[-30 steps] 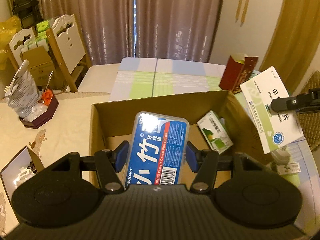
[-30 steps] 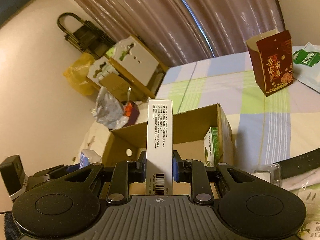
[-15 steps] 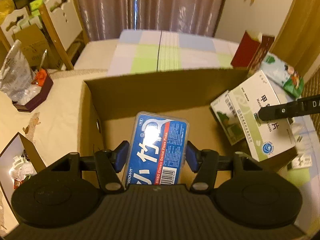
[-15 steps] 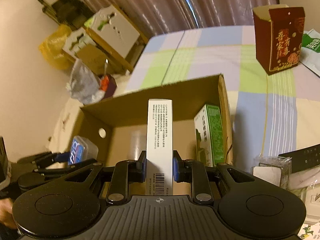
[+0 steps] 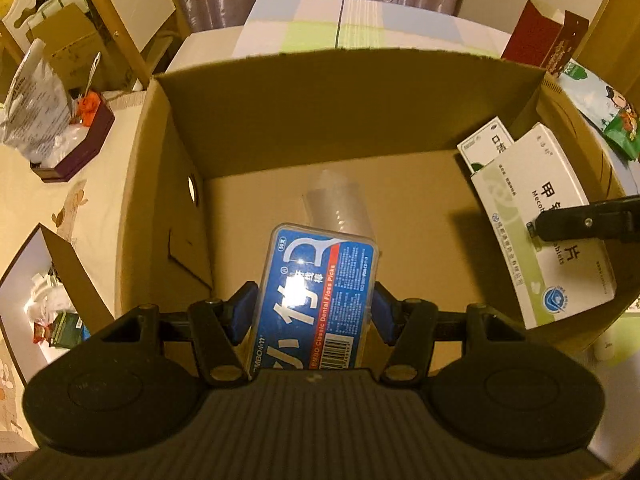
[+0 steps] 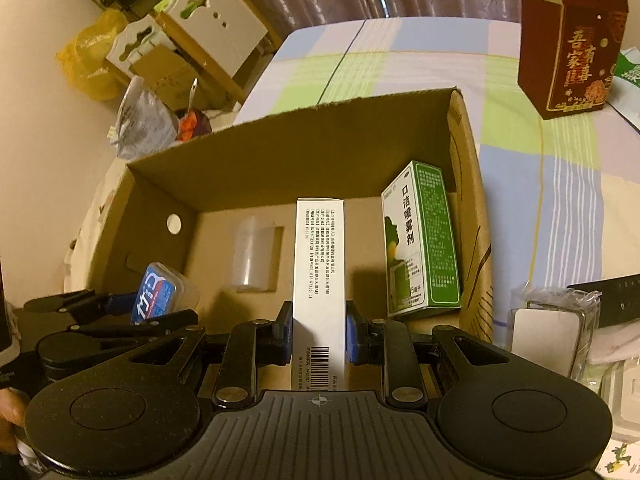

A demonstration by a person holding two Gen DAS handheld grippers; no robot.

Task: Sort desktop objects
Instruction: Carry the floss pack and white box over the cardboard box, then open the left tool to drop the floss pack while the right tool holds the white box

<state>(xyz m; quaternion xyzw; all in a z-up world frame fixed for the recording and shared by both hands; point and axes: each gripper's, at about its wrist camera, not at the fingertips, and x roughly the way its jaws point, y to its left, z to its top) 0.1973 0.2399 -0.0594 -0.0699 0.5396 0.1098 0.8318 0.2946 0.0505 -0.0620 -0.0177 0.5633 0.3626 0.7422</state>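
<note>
My left gripper [image 5: 316,305] is shut on a blue floss-pick box [image 5: 316,280], held over the left half of an open cardboard box [image 5: 340,108]. My right gripper [image 6: 319,332] is shut on a slim white medicine box [image 6: 319,256] above the carton's [image 6: 320,152] right half. In the left wrist view that medicine box [image 5: 540,220] shows at the right, with one right finger [image 5: 588,222] across it. A clear plastic cup [image 5: 338,208] lies on the carton floor. A green spray box [image 6: 420,240] leans on the right wall. The right wrist view shows the floss-pick box [image 6: 158,292] at lower left.
A red gift box [image 6: 572,48] stands on the checked tablecloth beyond the carton. A clear plastic case [image 6: 548,332] and a black remote [image 6: 616,300] lie right of it. A snack bag [image 5: 600,108] is at far right. A purple tray with a bag [image 5: 72,136] sits at left.
Both grippers have sunk toward the carton and tipped further downward, each still holding its box. The carton now fills most of both views and its floor shows.
</note>
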